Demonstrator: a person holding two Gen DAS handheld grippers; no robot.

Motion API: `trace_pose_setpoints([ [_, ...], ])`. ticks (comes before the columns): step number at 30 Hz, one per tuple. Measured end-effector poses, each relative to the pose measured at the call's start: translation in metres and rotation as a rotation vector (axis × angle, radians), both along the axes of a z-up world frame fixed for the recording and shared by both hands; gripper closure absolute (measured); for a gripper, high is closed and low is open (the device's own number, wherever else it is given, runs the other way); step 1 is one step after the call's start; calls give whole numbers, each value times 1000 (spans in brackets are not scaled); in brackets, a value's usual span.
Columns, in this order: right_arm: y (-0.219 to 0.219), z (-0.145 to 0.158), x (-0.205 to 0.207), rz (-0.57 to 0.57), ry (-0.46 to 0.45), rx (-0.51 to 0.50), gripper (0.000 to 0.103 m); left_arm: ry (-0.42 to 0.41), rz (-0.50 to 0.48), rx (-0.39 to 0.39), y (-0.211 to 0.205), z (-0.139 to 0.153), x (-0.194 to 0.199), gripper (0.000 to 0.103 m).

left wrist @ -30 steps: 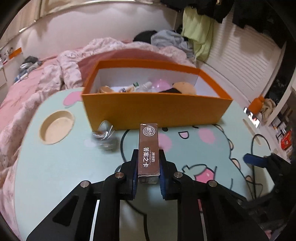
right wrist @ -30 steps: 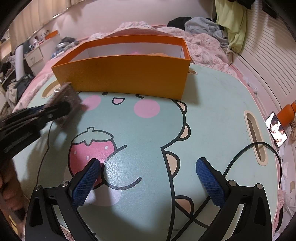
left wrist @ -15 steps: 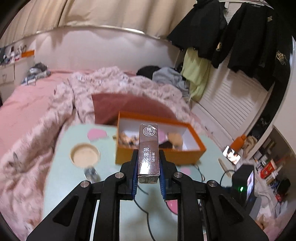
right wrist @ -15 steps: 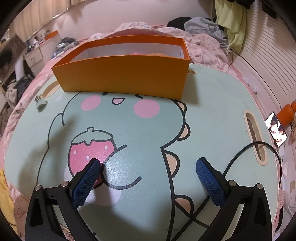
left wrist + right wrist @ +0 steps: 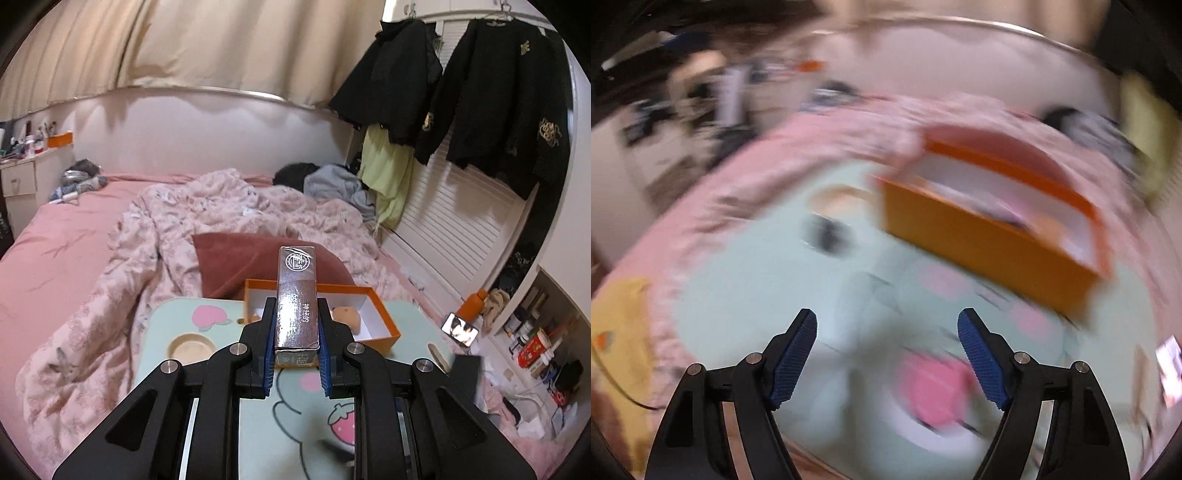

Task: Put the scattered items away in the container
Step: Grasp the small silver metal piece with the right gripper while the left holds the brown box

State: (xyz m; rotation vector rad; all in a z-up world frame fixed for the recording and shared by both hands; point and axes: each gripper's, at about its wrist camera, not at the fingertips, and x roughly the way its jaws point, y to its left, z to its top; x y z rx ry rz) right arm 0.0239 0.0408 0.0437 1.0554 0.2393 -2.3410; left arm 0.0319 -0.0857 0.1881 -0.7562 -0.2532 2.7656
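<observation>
left gripper clamped on brown carton, long axis along fingers, raised above table | orange box ahead and below, nearer left | right gripper apart, empty, view blurred | dark item left on table

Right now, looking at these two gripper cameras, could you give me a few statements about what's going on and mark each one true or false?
1. The left gripper is clamped on a tall brown box. True.
2. The right gripper is holding a bottle. False: its jaws are wide apart with nothing between them.
3. The orange container is shut with a lid. False: it is open on top, with items visible inside.
4. The orange container sits on a pale green table printed with a cartoon. True.
5. The right wrist view is sharp. False: it is heavily blurred.
</observation>
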Motion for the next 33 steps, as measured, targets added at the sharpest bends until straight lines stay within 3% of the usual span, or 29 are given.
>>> trace_pose_setpoints([
  [3,-49,-5,-25,14,23,46,24,11,33,14,-22,4,21,83],
  [5,-75,-19,-50,-7,-19,76,24,15,56,21,-36,6,32,83],
  [13,-123,-50,-101,-92,-88,141,27,31,102,90,-81,-3,56,83],
  [14,-128,-53,-108,-99,-105,147,37,28,101,95,-83,-5,57,83],
  [15,-127,-56,-109,-105,-121,147,61,25,102,101,-86,-8,58,83],
  [17,-126,-60,-111,-97,-123,133,75,22,103,112,-91,-11,60,83],
  [20,-118,-60,-106,-70,-125,115,75,17,104,112,-94,-14,61,83],
  [25,-89,-47,-88,-41,-176,-6,75,7,100,108,-92,-17,61,83],
  [33,0,-2,-51,-94,-122,-136,75,-53,34,51,-55,-30,33,83],
])
